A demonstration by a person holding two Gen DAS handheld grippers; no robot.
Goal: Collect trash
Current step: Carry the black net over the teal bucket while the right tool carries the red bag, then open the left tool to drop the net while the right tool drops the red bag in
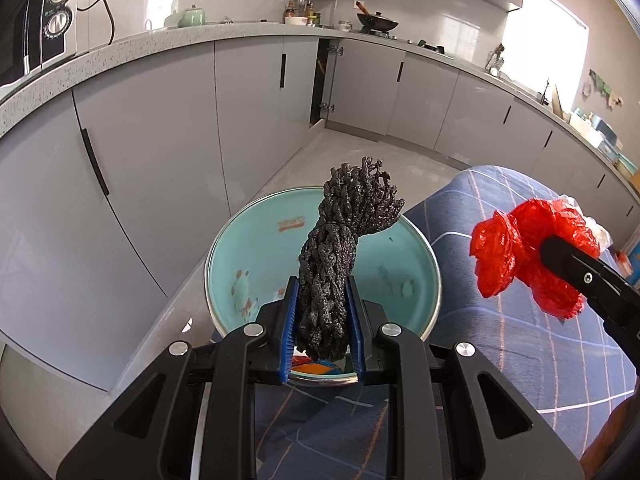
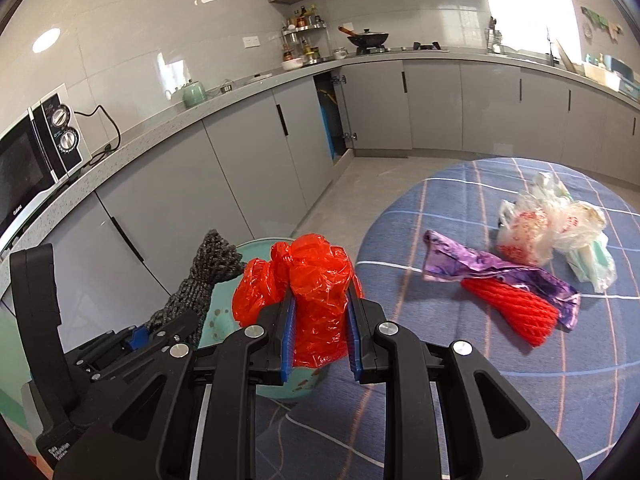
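Trash is held in both tongs over the edge of the worktop [image 2: 480, 360], which is covered by a blue checked cloth. The left tongs [image 1: 322, 316] are closed nearly all the way, their blue pads pressed on a dark grey foam net sleeve [image 1: 344, 248] that stands up and fans out at its top. Right below it sits a teal bin [image 1: 256, 248] with a metal rim and small printed pictures on its inner wall; the bin stands just beside the worktop's edge, above the pale floor.

The right tongs [image 2: 320, 328] are likewise narrowed onto a crumpled red plastic bag [image 2: 304, 284], which bulges out above and to the left of the pads. From the right wrist view this bag hangs over the near rim of the bin, with the grey sleeve just to its left.

More trash lies well apart on the cloth: a purple wrapper [image 2: 500, 272], touching a red foam net [image 2: 516, 312] beneath it, and behind them a heap of clear and white plastic bags [image 2: 556, 228].

Grey cabinets [image 2: 248, 184] and a microwave [image 2: 36, 156] line the wall behind.
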